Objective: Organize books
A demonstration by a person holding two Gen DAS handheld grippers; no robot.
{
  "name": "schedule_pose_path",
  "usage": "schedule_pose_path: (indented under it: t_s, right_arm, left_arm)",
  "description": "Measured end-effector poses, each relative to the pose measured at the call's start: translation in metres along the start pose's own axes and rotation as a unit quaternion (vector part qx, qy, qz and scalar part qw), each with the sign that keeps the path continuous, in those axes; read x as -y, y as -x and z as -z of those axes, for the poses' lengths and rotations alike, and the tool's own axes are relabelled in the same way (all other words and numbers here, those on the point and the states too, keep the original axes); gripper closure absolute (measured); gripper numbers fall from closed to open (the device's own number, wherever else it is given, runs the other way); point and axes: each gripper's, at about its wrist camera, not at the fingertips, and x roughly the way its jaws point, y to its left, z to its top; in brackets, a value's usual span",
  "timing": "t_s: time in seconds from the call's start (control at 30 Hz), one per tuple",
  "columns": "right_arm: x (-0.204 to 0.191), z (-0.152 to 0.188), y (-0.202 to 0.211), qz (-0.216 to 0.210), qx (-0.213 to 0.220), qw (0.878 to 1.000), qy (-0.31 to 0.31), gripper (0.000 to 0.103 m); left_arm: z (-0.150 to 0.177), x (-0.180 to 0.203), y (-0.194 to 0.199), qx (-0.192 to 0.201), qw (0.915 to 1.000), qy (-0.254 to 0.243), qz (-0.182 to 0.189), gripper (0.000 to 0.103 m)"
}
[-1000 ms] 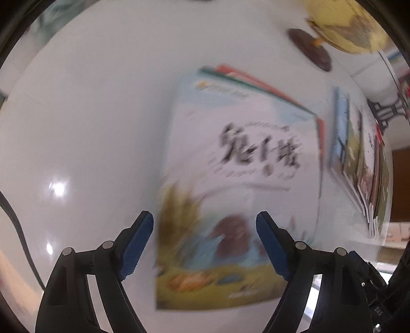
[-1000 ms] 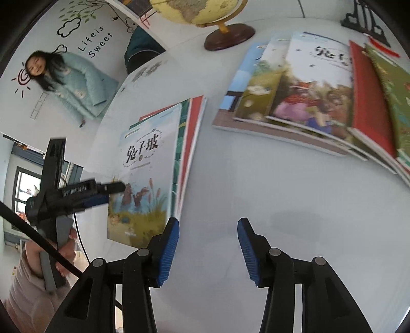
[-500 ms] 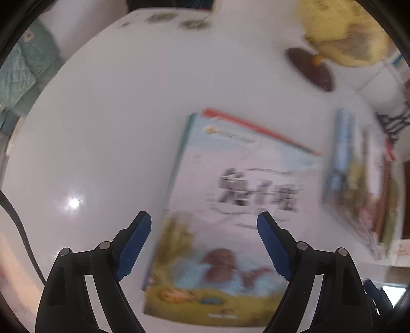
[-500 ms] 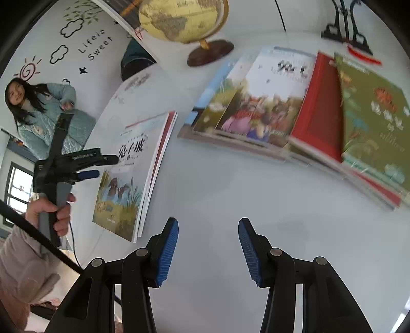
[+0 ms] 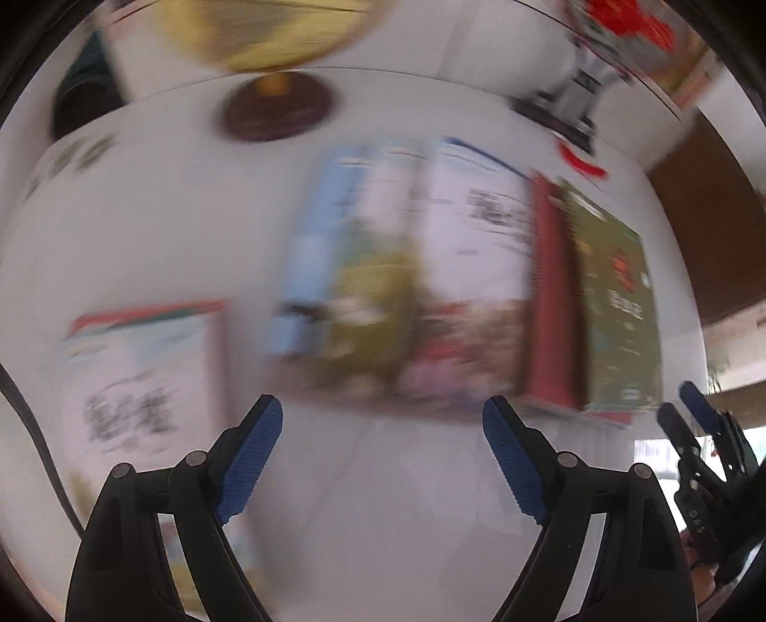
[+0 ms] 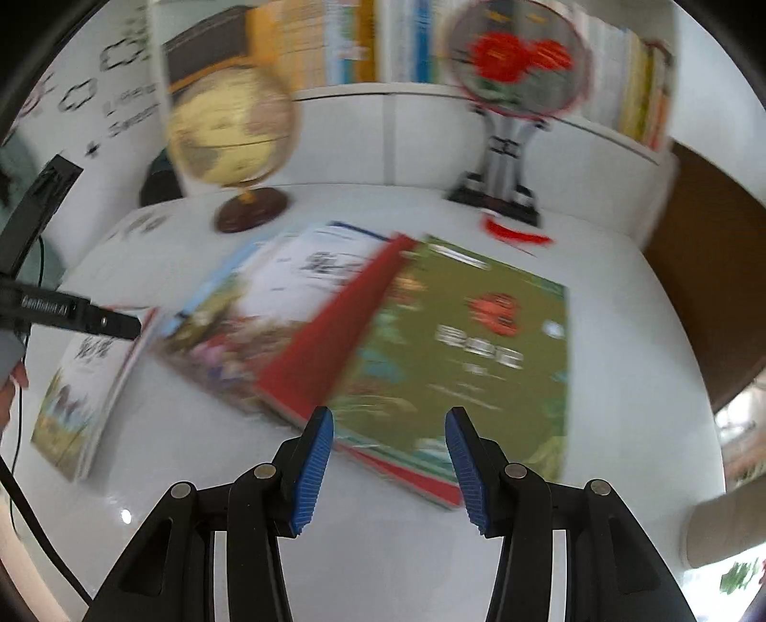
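A fanned row of overlapping books [image 5: 407, 287] lies on the white table [image 6: 622, 430]. Its right end is a red book [image 6: 335, 325] under a green-covered book [image 6: 469, 344]. A separate small stack with a white-and-green cover [image 5: 143, 373] lies to the left, also seen at the left edge of the right wrist view [image 6: 81, 383]. My left gripper [image 5: 382, 406] hovers above bare table just in front of the row, its jaws opening with nothing between them. My right gripper [image 6: 390, 416] hangs open over the green book's near edge, apart from it.
A yellow globe [image 6: 230, 129] on a dark round base stands at the back left. A round ornament with red flowers [image 6: 517, 62] stands on a stand at the back right, a red scrap [image 6: 512, 232] at its foot. Shelves of books [image 6: 335, 43] line the wall.
Both grippers have swung right, away from the white-cover stack toward the fanned row. The left view now faces the row; the right gripper has come up to the green book.
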Motion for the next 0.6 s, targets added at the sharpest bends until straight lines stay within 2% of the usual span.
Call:
schedule_pose_path:
  t_s: [0.13, 0.3, 0.4, 0.5, 0.6]
  right_arm:
    - [0.053, 0.005, -0.017, 0.003, -0.014, 0.998, -0.06, 0.056]
    - [0.111, 0.01, -0.045, -0.052, -0.029, 0.986, -0.154, 0.056]
    - [0.124, 0.003, -0.059, -0.072, -0.034, 0.984, -0.159, 0.056]
    - [0.123, -0.004, -0.069, -0.079, -0.036, 0.985, -0.149, 0.055]
    - [0.119, -0.013, -0.072, -0.082, -0.03, 0.987, -0.133, 0.056]
  left_arm:
    - [-0.012, 0.059, -0.021, -0.003, 0.9992, -0.031, 0.027, 0.018]
    - [-0.013, 0.105, -0.041, -0.011, 0.9965, -0.073, 0.04, 0.018]
    - [-0.018, 0.121, -0.052, -0.022, 0.9959, -0.079, 0.038, 0.017]
    - [-0.024, 0.127, -0.054, -0.017, 0.9968, -0.076, 0.018, 0.017]
    - [-0.03, 0.126, -0.048, -0.009, 0.9975, -0.062, 0.031, 0.017]
